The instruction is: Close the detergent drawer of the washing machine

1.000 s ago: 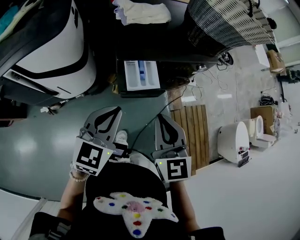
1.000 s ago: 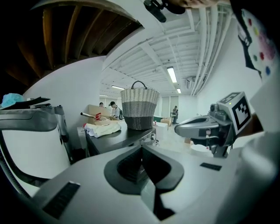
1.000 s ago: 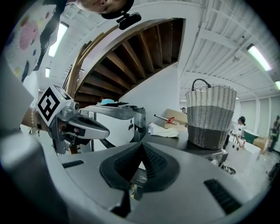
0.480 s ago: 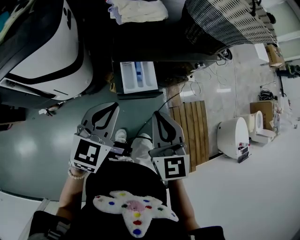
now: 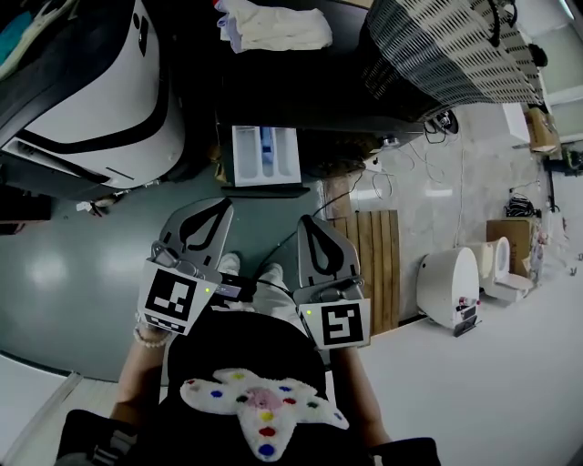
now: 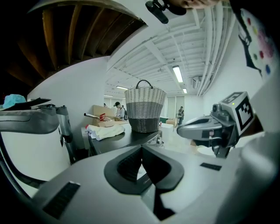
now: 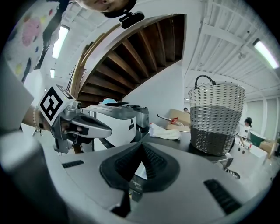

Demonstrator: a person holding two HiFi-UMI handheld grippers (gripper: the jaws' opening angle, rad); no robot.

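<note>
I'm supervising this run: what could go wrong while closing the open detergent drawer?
An off-centre push with the shut left gripper or right gripper might skew the white pulled-out detergent drawer and jam it in the dark washing machine. The black cable trailing by the person's white shoes could snag a step.

Head view steeply downward; gripper views near-level along their jaws, wicker basket point(image 6: 145, 111) in both.

Detergent drawer point(image 5: 266, 155) sticks out of the washing machine's point(image 5: 328, 86) near face. Basket point(image 5: 455, 45) on top, right; cloth point(image 5: 275, 25) left of it. Slatted board point(image 5: 372, 264) on the floor, near right.
</note>
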